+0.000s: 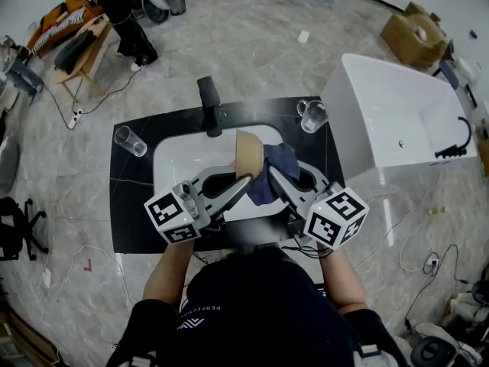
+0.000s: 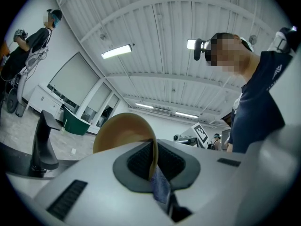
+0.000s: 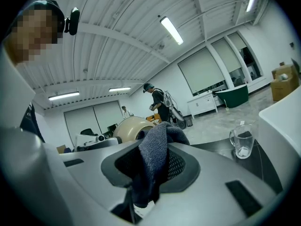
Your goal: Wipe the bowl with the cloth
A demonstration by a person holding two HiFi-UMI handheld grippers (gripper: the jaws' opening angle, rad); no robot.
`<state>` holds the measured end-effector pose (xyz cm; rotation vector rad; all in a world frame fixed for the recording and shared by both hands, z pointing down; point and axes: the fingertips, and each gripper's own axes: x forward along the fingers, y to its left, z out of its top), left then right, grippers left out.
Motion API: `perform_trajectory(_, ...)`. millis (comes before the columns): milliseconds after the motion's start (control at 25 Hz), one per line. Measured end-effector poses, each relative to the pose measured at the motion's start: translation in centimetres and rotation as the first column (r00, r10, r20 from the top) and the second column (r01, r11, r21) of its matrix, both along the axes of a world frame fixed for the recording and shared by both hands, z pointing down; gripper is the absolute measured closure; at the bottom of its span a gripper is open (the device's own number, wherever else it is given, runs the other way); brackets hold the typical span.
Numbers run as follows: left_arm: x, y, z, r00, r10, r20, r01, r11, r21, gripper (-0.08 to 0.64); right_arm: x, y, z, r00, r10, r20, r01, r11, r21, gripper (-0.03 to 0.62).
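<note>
Over the white sink (image 1: 179, 159) a tan bowl (image 1: 248, 155) stands on edge, its rim pinched by my left gripper (image 1: 246, 180), which is shut on it. In the left gripper view the bowl (image 2: 122, 131) rises from between the jaws of my left gripper (image 2: 153, 166), with a scrap of blue cloth (image 2: 162, 187) beside it. My right gripper (image 1: 270, 176) is shut on the dark blue cloth (image 1: 276, 168), which is bunched against the bowl's right side. In the right gripper view the cloth (image 3: 157, 149) fills the gap of my right gripper (image 3: 150, 171), and the bowl (image 3: 131, 126) shows behind it.
A black faucet (image 1: 208, 105) stands at the back of the sink in a black countertop (image 1: 134, 205). A glass (image 1: 130, 140) stands at the left, a glass mug (image 1: 312, 115) at the back right. A white bathtub (image 1: 397, 121) lies to the right.
</note>
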<state>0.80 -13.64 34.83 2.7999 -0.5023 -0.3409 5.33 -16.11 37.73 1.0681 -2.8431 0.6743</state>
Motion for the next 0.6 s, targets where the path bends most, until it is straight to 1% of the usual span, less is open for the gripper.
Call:
perform_trajectory(80, 0.0, -0.2, 0.2, 1.000, -0.011, 0.014, 0.011, 1.000, -0.007, 0.545, 0.0, 0.0, 0.1, 1.000, 0.000, 0.000, 0.000, 1.000, -0.005, 0.490)
perform_trajectory(240, -0.1, -0.4, 0.7, 0.998, -0.038, 0.046, 0.039, 0.999, -0.024, 0.545, -0.2, 0.2, -0.2, 0.999, 0.002, 0.033, -0.001, 1.000, -0.024, 0.491)
perform_trajectory(600, -1.1, -1.7, 2.1, 0.987, -0.119, 0.106, 0.127, 0.989, -0.071, 0.545, 0.2, 0.0, -0.7, 0.998, 0.020, 0.058, -0.019, 1.000, -0.011, 0.491)
